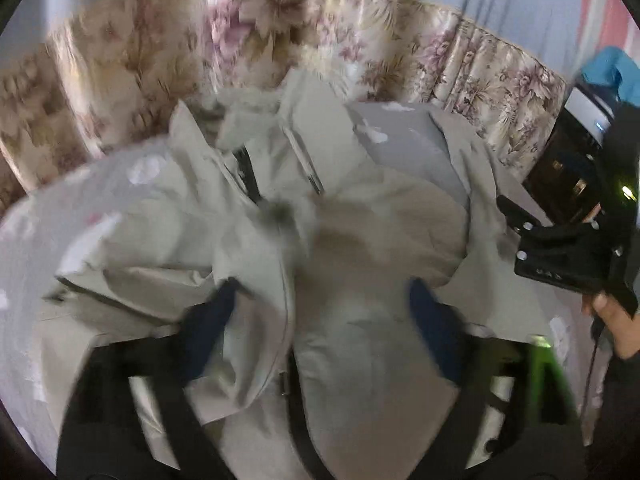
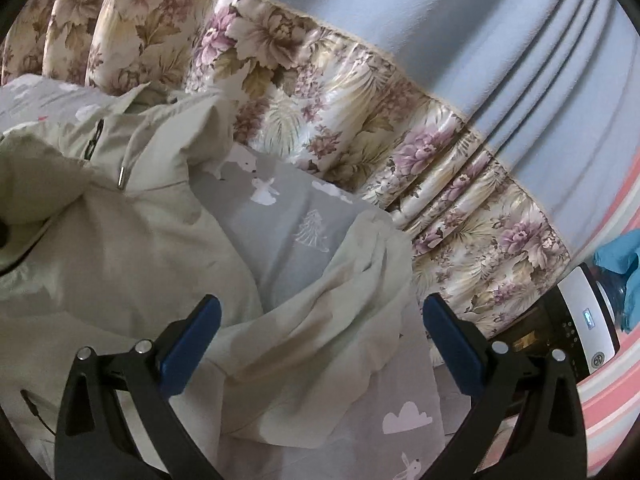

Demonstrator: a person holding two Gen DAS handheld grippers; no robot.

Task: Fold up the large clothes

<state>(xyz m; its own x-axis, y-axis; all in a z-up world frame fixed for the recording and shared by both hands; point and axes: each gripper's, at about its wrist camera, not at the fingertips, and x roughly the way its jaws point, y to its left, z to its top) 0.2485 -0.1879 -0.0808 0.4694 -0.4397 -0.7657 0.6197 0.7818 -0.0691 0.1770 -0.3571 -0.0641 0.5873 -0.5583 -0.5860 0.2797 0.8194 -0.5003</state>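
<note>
A crumpled pale beige jacket of thin woven cloth [image 1: 360,216] lies spread over a grey bedsheet printed with white clouds, trees and rabbits [image 2: 296,216], which covers the bed. In the left wrist view the jacket fills the middle, its collar and dark zipper [image 1: 248,172] lying toward 12 o'clock. The left tool [image 1: 320,300] hangs over the jacket's front with its blue-padded fingers [image 1: 212,320] spread wide; cloth lies between and beneath them, but the pads do not press on it, so it is released. That view is blurred.

At 3 o'clock in the left wrist view a hand [image 1: 612,320] holds the black right tool [image 2: 320,320]. In its own view its blue pads stand wide apart, released, above a folded sleeve [image 2: 352,280] that runs toward 1 o'clock over the sheet. The jacket body lies at 9 o'clock there, with a metal drawcord tip [image 2: 121,178] near the collar.

A floral quilted headboard [image 2: 280,92] curves behind the bed from 9 to 3 o'clock, with pale blue curtains [image 2: 440,32] above it. A black and white appliance [image 2: 576,320] stands at 3 o'clock beside the bed.
</note>
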